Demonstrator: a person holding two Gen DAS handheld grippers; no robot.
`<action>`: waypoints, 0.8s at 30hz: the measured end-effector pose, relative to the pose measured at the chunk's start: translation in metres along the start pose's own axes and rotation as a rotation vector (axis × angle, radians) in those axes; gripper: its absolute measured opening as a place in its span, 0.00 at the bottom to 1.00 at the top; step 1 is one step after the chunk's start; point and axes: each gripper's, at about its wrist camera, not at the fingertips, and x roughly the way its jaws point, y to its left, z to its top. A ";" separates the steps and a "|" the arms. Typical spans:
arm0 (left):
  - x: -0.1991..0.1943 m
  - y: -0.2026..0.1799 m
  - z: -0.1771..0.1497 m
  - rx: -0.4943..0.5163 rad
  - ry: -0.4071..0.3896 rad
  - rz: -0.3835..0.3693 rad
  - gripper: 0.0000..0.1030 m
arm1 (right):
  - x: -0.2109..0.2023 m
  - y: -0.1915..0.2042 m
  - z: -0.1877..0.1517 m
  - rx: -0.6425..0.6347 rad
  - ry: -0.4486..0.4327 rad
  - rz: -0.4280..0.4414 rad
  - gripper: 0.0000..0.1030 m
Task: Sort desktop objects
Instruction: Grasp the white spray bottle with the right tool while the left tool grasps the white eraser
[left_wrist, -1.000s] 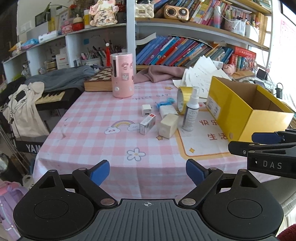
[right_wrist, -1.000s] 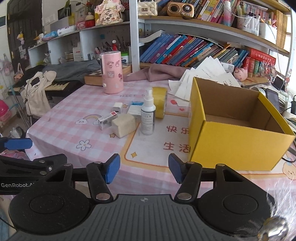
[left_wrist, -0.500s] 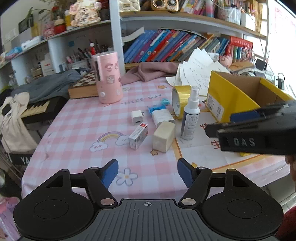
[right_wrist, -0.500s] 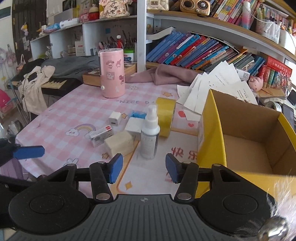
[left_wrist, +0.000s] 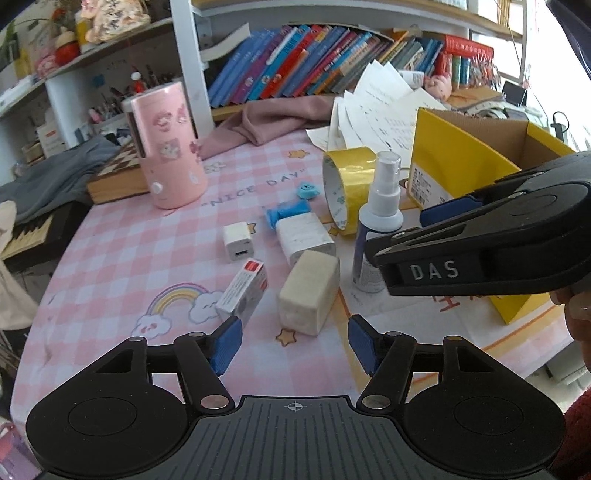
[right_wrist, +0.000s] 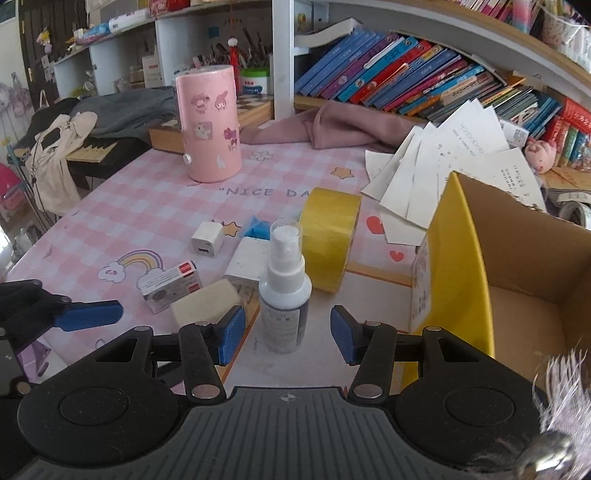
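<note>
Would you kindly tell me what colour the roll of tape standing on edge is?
The roll of tape is yellow, seen best in the right wrist view.

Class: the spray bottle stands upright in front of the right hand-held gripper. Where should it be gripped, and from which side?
Grip the spray bottle on its round body below the narrow neck, coming in level from the near side. The right hand-held gripper, open, already lines up with it.

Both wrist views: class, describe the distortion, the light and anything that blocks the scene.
Left wrist view: fisheye bends the bookshelf into an arc, the window at upper right is blown out white, and the right tongs loom large, hiding part of the yellow box. Right wrist view: same curving, softer even daylight, spray bottle sharp.
</note>
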 end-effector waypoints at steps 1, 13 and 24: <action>0.004 0.000 0.002 0.002 0.005 -0.002 0.61 | 0.004 -0.001 0.002 -0.002 0.006 0.004 0.48; 0.044 0.000 0.019 0.030 0.053 -0.034 0.51 | 0.038 -0.007 0.012 -0.040 0.081 0.041 0.43; 0.058 -0.002 0.022 0.053 0.069 -0.071 0.30 | 0.047 -0.008 0.009 -0.035 0.121 0.069 0.30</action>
